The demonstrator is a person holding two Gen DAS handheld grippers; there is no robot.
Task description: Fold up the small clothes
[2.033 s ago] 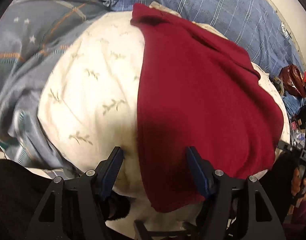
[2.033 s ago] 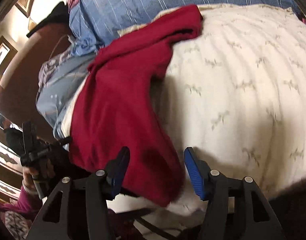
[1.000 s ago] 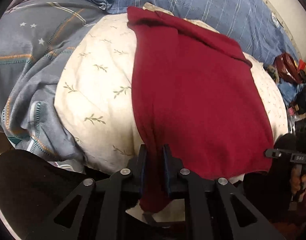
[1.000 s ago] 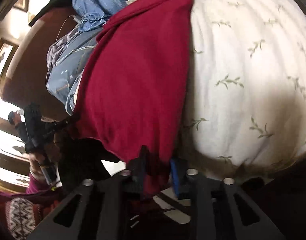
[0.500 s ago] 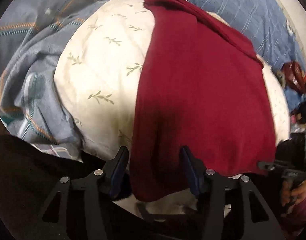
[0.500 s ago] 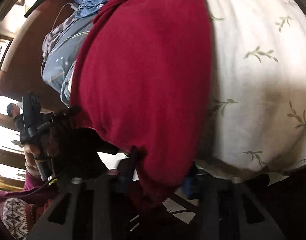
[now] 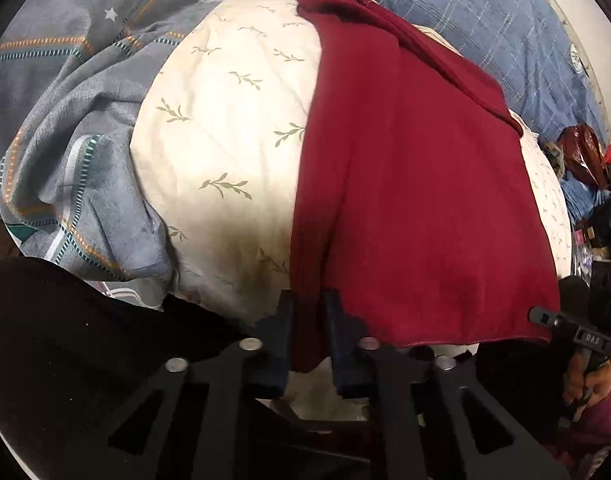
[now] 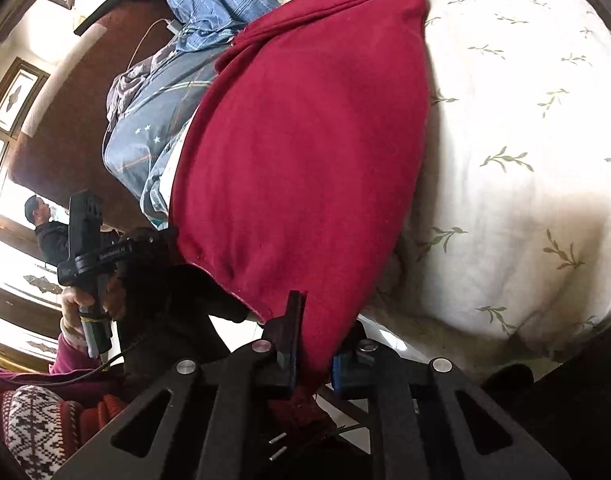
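Since half a second back, both tools have gone from standing apart around the hem to pinching it. Our left tool [image 7: 308, 332] now has its jaws clamped tight on the near left corner of the dark red knit garment [image 7: 417, 184]. Our right tool [image 8: 311, 336] is closing on the near right corner, with cloth between the pads.

Garment lies spread flat on the cream quilt with the green sprig print [image 7: 225, 128], on the bed, its near hem hanging just over the quilt's front edge. Far end reaches toward the blue checked bedding [image 7: 505, 12]; grey star-patterned cover [image 7: 65, 100] sits bunched to the left.

Step in hand, as we judge it: taking hold of the two bottom corners for the first fold.

Next move calls for both corners lifted together and level, carried away from us over the body of the garment toward its far edge, keeping the hem taut between the tools so it does not sag or twist.

Risk: the right pinch looks shallow and may slip.
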